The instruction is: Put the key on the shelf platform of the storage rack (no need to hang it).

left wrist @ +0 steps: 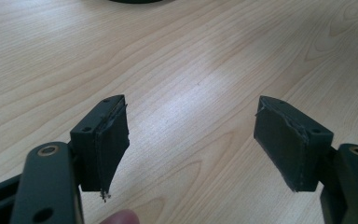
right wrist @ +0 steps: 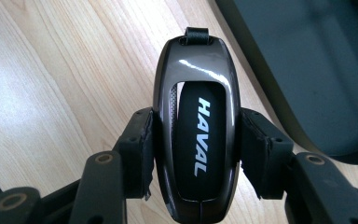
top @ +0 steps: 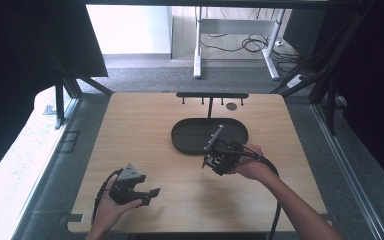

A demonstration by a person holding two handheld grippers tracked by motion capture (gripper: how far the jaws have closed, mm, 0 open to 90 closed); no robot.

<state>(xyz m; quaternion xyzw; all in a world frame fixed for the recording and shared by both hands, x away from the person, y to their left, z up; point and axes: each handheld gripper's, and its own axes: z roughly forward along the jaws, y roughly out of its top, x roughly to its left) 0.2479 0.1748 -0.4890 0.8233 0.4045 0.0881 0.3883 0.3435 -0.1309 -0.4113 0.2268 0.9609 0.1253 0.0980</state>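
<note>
Wood in a light colour covers the whole table, and the grain runs across it in long wavy lines.

On the left side, a hand holds the left gripper low over the near part of the table. In the left gripper view, its two black jaws stand wide apart, and between them there is just bare wood. A fingertip peeks in at the bottom edge of that view.

In the middle of the table sits a dark oval tray. It has a low rim all around. The part of the inside that can be seen is bare. Behind the tray stands a thin black rack with small hooks hanging under its bar. A small round dark thing lies on the wood just beside the rack; it is too small to tell what it is.

On the right side, the other hand holds the right gripper up by the near edge of the tray. Its jaws are squeezed on a car key, one pad on each long side. The car key is shiny dark grey with a black middle and white letters that say HAVAL. It has a little black loop at its far end. In the right gripper view, the key is over the wood, and the tray is just beside it on the right.
</note>
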